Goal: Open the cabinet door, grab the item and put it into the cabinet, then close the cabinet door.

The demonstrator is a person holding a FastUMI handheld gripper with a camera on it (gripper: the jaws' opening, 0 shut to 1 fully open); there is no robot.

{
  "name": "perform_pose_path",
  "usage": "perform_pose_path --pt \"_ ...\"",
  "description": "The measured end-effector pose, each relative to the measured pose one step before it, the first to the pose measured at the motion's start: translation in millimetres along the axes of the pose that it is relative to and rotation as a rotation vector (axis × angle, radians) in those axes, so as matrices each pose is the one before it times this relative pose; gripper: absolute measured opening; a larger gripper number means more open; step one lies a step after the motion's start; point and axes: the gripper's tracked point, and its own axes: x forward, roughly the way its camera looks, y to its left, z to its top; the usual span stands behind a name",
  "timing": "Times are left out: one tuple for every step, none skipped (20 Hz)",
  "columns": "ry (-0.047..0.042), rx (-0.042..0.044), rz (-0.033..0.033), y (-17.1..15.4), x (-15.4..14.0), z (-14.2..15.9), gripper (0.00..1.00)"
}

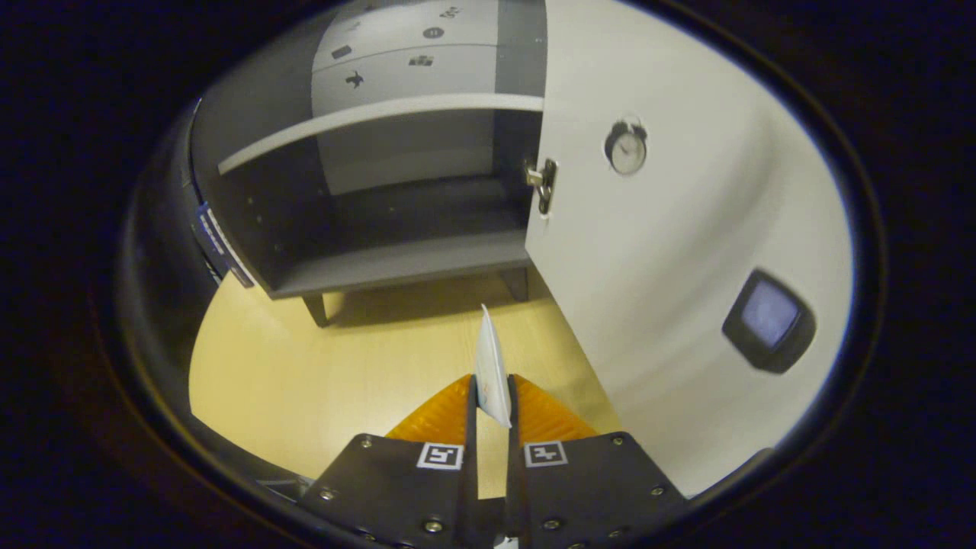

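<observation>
With the cabinet (366,206) door (663,252) swung open, I see my gripper (492,396) clamped on a thin white packet (490,366) above the pale wooden tabletop (320,374).

Gripper-mounted, near, facing open cabinet (381,198)

Pale wooden tabletop (305,381) — dim booth

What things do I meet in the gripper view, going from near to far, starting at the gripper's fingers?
Gripper, shut on a flat white packet → bare yellow tabletop → cabinet's bottom shelf → grey back panel inside the open cabinet.
</observation>
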Motion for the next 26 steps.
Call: perform_pose_path --pt "-0.01987 0.00820 0.01493 6.64 -9.30 20.61 0.15" --pt "-0.02795 -0.00030 0.01494 6.20 -7.75 20.97 0.15" --pt "-0.03162 -0.00970 0.01333 6.39 -7.17 22.59 0.15" --pt "-0.02868 -0.01709 0.01213 5.74 -6.07 20.71 0.15" --pt "-0.02395 -0.01839 0.01512 7.40 -5.66 20.91 0.15" --pt "-0.01428 -0.01768 0.01802 5.99 -3.56 18.05 0.15" --pt "-0.01257 -0.01583 0.01736 5.69 -2.51 18.12 0.15" --pt "-0.01788 -0.00996 0.01572 5.88 -2.47 18.62 0.15" --pt "-0.01875 -0.01273 0.01228 6.01 0.57 18.74 0.15" --pt "-0.01468 -0.01185 0.00729 2.81 1.38 13.66 0.15" --pt "-0.01407 -0.00758 0.00529 3.06 2.18 12.12 0.15" --pt "-0.00719 -0.00103 0.00828 3.72 1.66 10.51 0.15" --pt "-0.00701 0.00431 0.01326 4.79 2.95 8.82 0.15" --pt "-0.00374 0.00531 0.00865 3.33 3.83 7.98 0.15" --pt "0.00127 -0.00022 0.00060 0.62 5.53 6.11 0.15" --pt "0.00398 -0.00362 -0.00342 0.39 4.69 5.68 0.15" --pt "0.00727 -0.00381 -0.00288 1.19 3.50 3.70 0.15" --pt "0.01464 -0.00566 -0.00071 1.38 4.40 2.80 0.15" --pt "0.01323 -0.00414 -0.00047 0.43 4.98 3.28 0.15" --pt "0.00965 -0.00181 -0.00011 0.28 4.96 3.73 0.15" --pt "0.01511 0.00006 0.00103 0.41 8.70 2.89 0.15" --pt "0.01444 0.00562 0.00462 1.11 5.43 1.62 0.15" --pt "0.01930 0.00702 0.00606 1.01 6.34 -0.67 0.15" --pt "0.01571 0.00728 0.00526 1.37 3.78 0.27 0.15" --pt "0.00842 0.00675 0.00389 1.73 4.26 0.06 0.15" --pt "0.00606 0.00646 0.00454 1.50 2.67 0.52 0.15"
